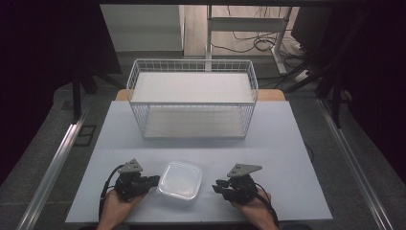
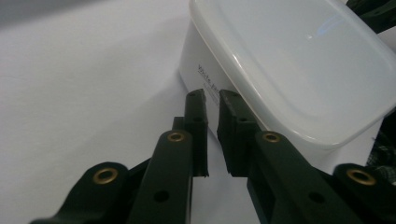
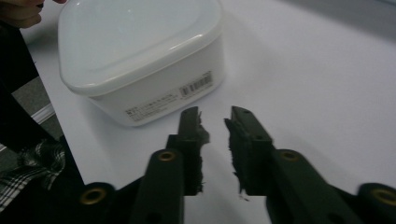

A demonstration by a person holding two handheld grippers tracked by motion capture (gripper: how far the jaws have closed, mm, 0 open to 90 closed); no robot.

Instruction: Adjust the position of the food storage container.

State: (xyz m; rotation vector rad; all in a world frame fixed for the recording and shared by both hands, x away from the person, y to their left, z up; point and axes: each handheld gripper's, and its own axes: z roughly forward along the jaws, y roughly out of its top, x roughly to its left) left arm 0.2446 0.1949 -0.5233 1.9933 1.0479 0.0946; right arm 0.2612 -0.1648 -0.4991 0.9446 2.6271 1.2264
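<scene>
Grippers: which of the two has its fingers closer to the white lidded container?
The left gripper. In the high view its fingers nearly meet the container, and its own view shows them right at the container's side. The right gripper sits clearly apart.

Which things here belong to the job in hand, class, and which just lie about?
Probably in the job:
white lidded plastic container
left gripper
right gripper
white wire basket, perhaps

Lying about:
cables on the floor
white metal frame behind the table
</scene>
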